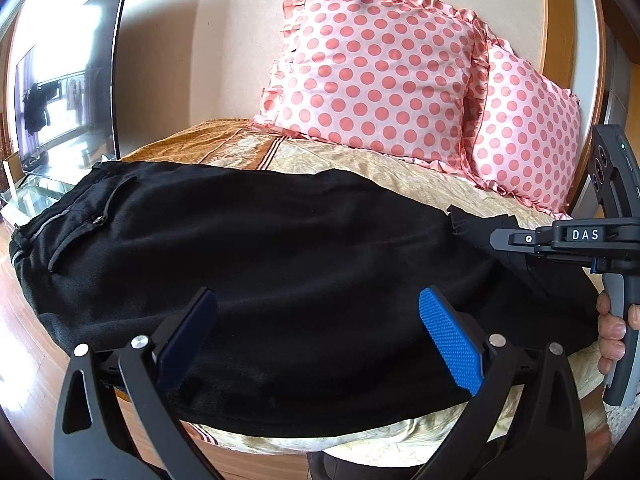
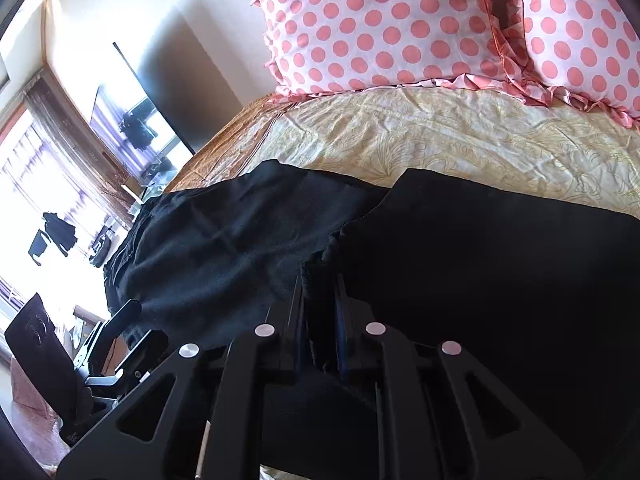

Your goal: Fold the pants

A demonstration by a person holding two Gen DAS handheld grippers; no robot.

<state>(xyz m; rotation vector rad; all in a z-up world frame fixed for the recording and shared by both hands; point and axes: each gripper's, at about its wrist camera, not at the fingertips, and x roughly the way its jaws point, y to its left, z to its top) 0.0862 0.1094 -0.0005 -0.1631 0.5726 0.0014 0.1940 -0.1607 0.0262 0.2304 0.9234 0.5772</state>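
bed (image 1: 420, 184): black pants (image 1: 280, 264) spread flat, two polka-dot pillows (image 1: 372, 68) behind.

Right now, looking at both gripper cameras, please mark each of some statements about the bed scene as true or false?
1. The black fabric pants lie on the patterned beige bedsheet. True.
2. The left gripper is clamped on the pants. False: its jaws stand wide apart above the cloth.
3. The right gripper pinches black pants cloth. True.
4. The pink polka-dot pillows lie on top of the pants. False: they stand beyond them, apart.
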